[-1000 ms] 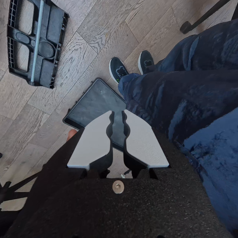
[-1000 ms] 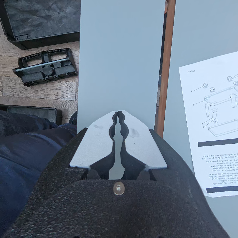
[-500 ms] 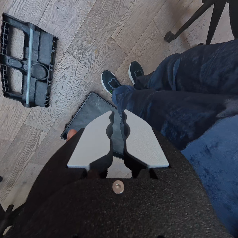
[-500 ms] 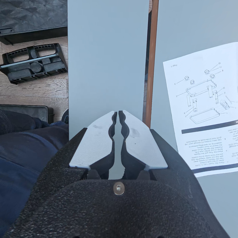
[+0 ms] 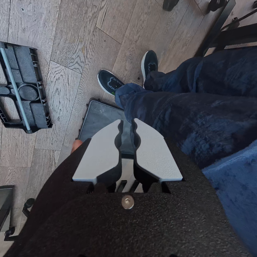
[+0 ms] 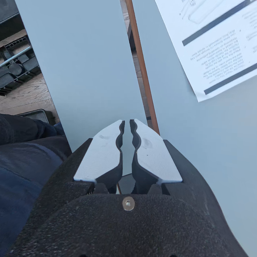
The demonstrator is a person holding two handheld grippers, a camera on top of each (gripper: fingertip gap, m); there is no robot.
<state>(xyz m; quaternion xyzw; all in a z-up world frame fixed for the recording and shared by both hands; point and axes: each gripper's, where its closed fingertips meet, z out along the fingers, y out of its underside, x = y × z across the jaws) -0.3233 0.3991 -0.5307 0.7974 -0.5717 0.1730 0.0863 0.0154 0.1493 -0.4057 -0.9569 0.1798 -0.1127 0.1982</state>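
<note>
Left wrist view: the camera rides behind the left gripper (image 5: 127,122) and looks steeply down past its two pale fingers at a wood-plank floor (image 5: 77,41), with a person's dark-trousered legs (image 5: 187,111) and black shoes (image 5: 109,82) filling the right side. Right wrist view: mounted the same way behind the right gripper (image 6: 127,122), this camera faces forward and slightly down, close over a grey tabletop (image 6: 77,62) and a printed sheet (image 6: 217,45) (blurred at upper right). Both views share the floor off to the left, where the same black plastic frame with a metal rod (image 5: 20,89) (image 6: 15,66) lies, and the dark tray (image 5: 100,119) (image 6: 37,115) by the person's legs.
</note>
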